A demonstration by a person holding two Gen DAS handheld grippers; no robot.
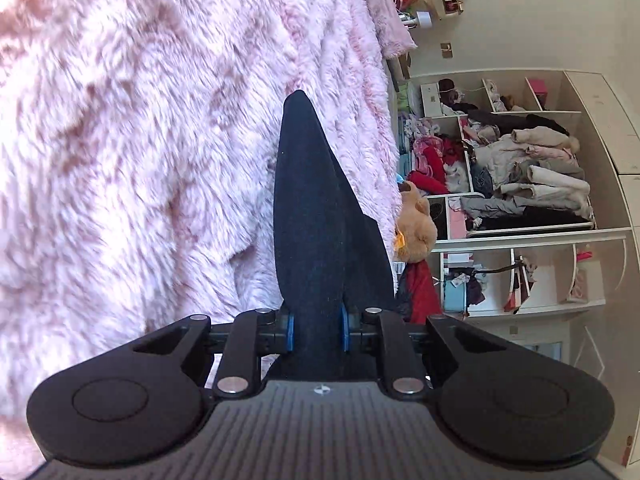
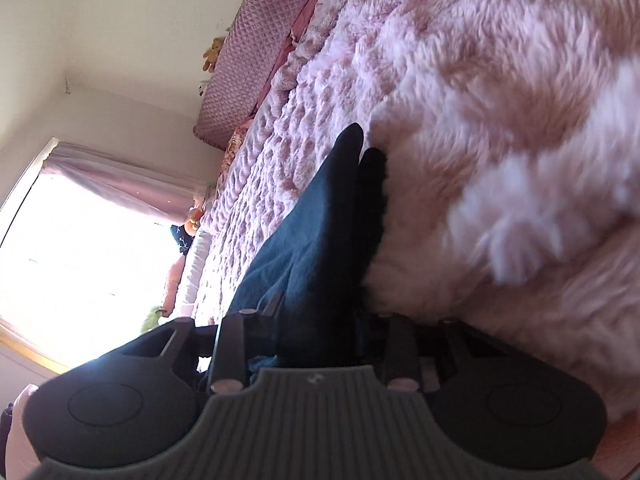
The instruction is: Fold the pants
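Observation:
The pants are dark navy fabric. In the left wrist view my left gripper [image 1: 317, 326] is shut on a fold of the pants [image 1: 312, 216], which stands up between the blue pads and hides the fingertips. In the right wrist view my right gripper [image 2: 320, 340] is shut on another part of the pants [image 2: 320, 232]; the cloth drapes over the fingers and hides them. Both grippers are held sideways, close to a fluffy pink blanket [image 1: 140, 140] on the bed, which also shows in the right wrist view [image 2: 480, 140].
Open white shelves [image 1: 520, 236] stuffed with clothes stand beyond the bed's edge, with a brown plush toy [image 1: 414, 224] beside them. A pink quilted headboard [image 2: 248, 60] and a bright curtained window [image 2: 80, 260] lie past the bed in the right wrist view.

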